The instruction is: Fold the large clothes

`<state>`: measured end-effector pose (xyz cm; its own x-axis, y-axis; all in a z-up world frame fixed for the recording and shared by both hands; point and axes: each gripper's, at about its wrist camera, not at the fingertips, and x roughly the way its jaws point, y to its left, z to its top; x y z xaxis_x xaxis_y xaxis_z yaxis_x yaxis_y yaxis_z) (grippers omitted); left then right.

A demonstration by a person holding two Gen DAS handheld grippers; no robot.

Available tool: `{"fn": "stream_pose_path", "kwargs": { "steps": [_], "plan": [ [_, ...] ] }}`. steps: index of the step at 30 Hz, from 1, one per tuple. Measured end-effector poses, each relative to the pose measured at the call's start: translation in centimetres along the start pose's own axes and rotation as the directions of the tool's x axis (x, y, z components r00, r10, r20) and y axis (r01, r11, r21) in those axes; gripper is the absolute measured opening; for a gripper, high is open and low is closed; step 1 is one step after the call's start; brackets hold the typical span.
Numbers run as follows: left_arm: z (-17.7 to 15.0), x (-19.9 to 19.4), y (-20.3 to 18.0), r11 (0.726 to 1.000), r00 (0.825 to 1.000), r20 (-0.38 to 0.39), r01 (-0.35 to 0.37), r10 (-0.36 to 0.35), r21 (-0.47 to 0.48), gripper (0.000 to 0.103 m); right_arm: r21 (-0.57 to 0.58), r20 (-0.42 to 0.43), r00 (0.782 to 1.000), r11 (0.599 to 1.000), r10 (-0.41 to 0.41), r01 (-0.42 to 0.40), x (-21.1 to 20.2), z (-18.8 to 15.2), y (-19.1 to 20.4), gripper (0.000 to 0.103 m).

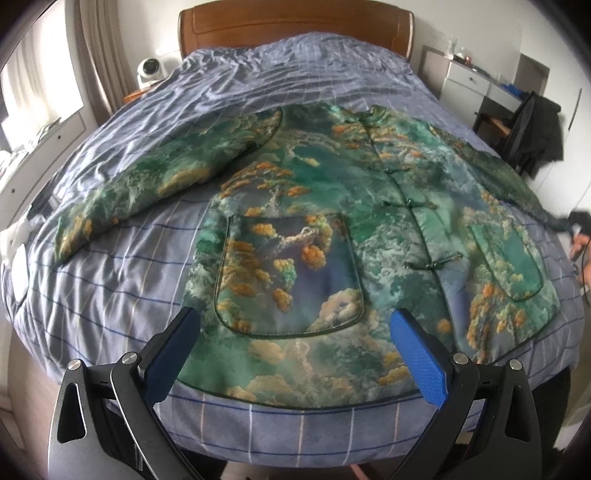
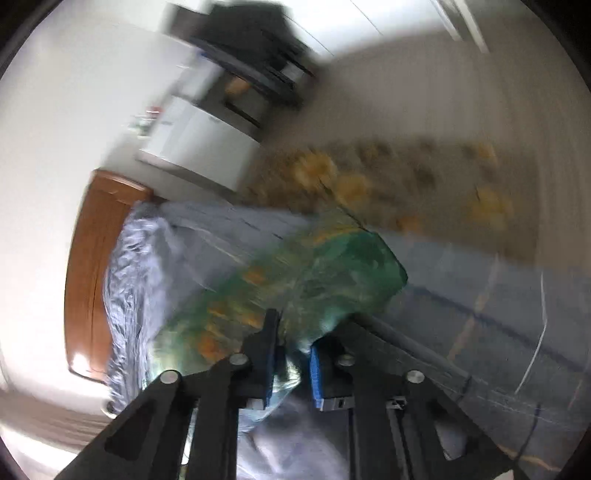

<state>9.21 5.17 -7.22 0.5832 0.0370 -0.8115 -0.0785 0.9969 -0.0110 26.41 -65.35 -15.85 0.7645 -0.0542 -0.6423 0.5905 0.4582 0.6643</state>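
**Jacket spread on bed; right sleeve end clamped**

The printed jacket (image 1: 332,229) lies front-up on the bed (image 1: 110,288), occupying centre and right of the left wrist view. Its hem runs just inside the bed's near edge, lower centre. One sleeve (image 1: 147,173) lies angled toward the left edge, with bare checked cover around it. The left hand-held gripper (image 1: 295,332) hangs over the hem, jaws wide apart, nothing between them. The right hand-held gripper (image 2: 295,354) is clamped on the other sleeve end (image 2: 314,280) at the bed's side edge; that view is blurred. The headboard (image 1: 295,29) bounds the far edge, upper centre.
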Motion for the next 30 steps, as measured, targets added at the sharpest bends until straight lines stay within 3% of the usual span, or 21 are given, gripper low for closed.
{"fn": "stream_pose_path", "kwargs": {
  "steps": [1,4,5,7,9,14,17,20,23,25,27,29,30],
  "plan": [
    [-0.1,0.2,0.0,1.000,1.000,-0.004,0.001,-0.001,0.000,0.102,-0.115,0.042,0.999,0.993,0.014,-0.009,-1.2,-0.2,2.5,0.011],
    [0.0,1.1,-0.5,1.000,1.000,-0.021,0.011,-0.011,-0.001,0.102,-0.413,0.087,0.991,0.909,0.103,-0.059,-5.2,-2.4,10.0,0.011],
    [0.0,1.3,-0.7,1.000,1.000,-0.024,0.019,-0.019,0.000,0.102,-0.527,0.083,0.985,0.846,0.150,-0.085,-6.9,-4.2,13.3,0.011],
    [0.0,1.3,-1.4,0.999,0.999,-0.018,0.036,-0.036,0.007,0.102,-0.653,0.064,0.976,0.748,0.209,-0.117,-9.1,-7.2,17.2,0.010],
    [0.0,1.1,-1.9,0.999,0.999,-0.008,0.046,-0.046,0.020,0.102,-0.771,0.022,0.967,0.620,0.254,-0.145,-10.8,-11.5,21.4,0.010],
    [-0.4,0.5,-1.8,0.998,0.999,0.003,0.044,-0.044,0.038,0.102,-0.907,-0.126,0.966,0.368,0.227,-0.205,-10.1,-23.0,27.4,0.009],
    [-0.4,0.7,-1.0,0.999,0.999,0.000,0.044,-0.044,0.017,0.102,-0.936,-0.194,0.968,0.263,0.159,-0.231,-7.6,-29.5,28.1,0.009],
    [-0.5,1.1,-0.3,0.998,0.998,-0.012,0.055,-0.055,-0.007,0.102,-0.945,-0.247,0.967,0.202,0.068,-0.256,-4.9,-34.7,27.1,0.009],
    [-0.2,2.0,-0.5,0.996,0.995,-0.032,0.089,-0.089,-0.007,0.102,-0.945,-0.279,0.960,0.185,-0.023,-0.270,-3.5,-37.9,25.3,0.015],
    [0.5,2.5,-1.1,0.991,0.990,-0.038,0.133,-0.133,-0.003,0.102,-0.938,-0.306,0.949,0.196,-0.080,-0.286,-2.8,-38.6,24.0,0.027],
    [1.8,3.2,-1.9,0.979,0.978,-0.041,0.205,-0.205,-0.004,0.102,-0.921,-0.352,0.933,0.204,-0.075,-0.332,-3.8,-39.4,22.6,0.061],
    [3.4,3.8,-2.8,0.956,0.955,-0.042,0.293,-0.293,-0.014,0.102,-0.907,-0.393,0.917,0.192,-0.064,-0.375,-5.7,-39.3,22.2,0.069],
    [4.4,4.3,-3.4,0.937,0.935,-0.046,0.350,-0.351,-0.021,0.102,-0.904,-0.404,0.913,0.183,-0.065,-0.387,-6.3,-39.6,21.6,0.069]
  ]
}}
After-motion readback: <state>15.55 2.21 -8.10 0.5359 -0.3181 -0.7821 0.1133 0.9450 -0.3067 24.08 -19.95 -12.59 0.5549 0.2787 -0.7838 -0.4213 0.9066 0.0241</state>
